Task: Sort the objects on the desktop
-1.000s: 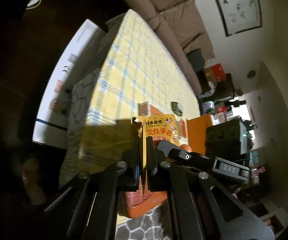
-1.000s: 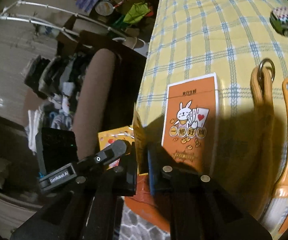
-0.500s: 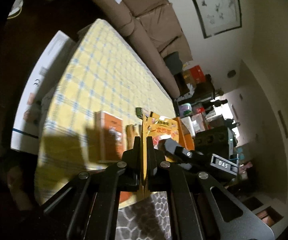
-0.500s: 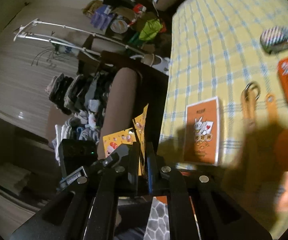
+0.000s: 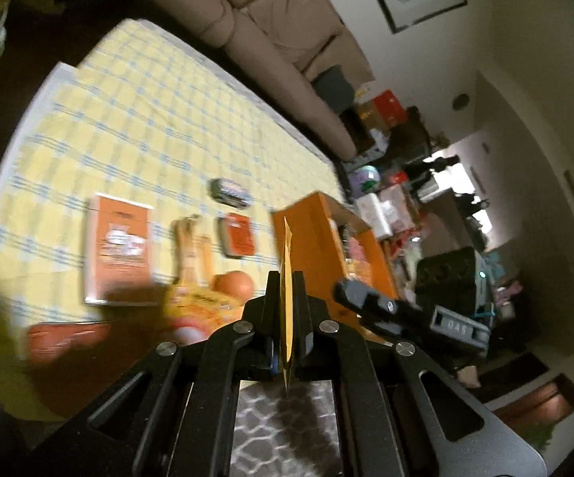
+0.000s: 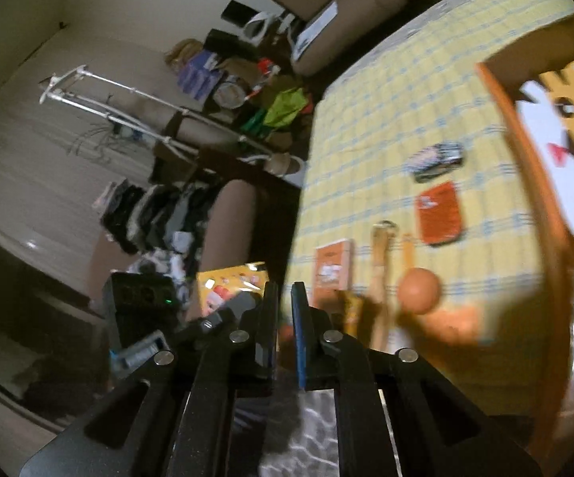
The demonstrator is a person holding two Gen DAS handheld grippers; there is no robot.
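A cluttered living room with a brown sofa along the wall surrounds a low worktop (image 5: 135,119) covered in a yellow cloth with blue checks.

Nearest the left wrist camera, the left claw (image 5: 287,310) is pressed together on a thin yellow packet (image 5: 286,278), held edge-on and lifted clear of the cloth. The right claw (image 6: 283,318) stands slightly parted with nothing between its blue-lined fingers; past its left side, the printed face of that yellow packet (image 6: 233,284) shows beside the other tool.

Just beyond the claws, on the near part of the cloth, lie a blurred yellow-and-red snack bag (image 5: 199,308), a flat red-orange pack (image 5: 66,338) and an orange ball (image 5: 234,284). Further on are an orange card box with a white border (image 5: 117,254), a pale strap with a metal ring (image 5: 191,246) beside it, a small orange-red tin (image 5: 238,235), and farthest a striped toy car (image 5: 229,192). To the right stands an open orange cardboard box (image 5: 318,238) with something already inside, though what is too blurred to tell.

Sorting looks barely begun: one packet is in the air, likely headed for the box, and at least seven things wait on the cloth.
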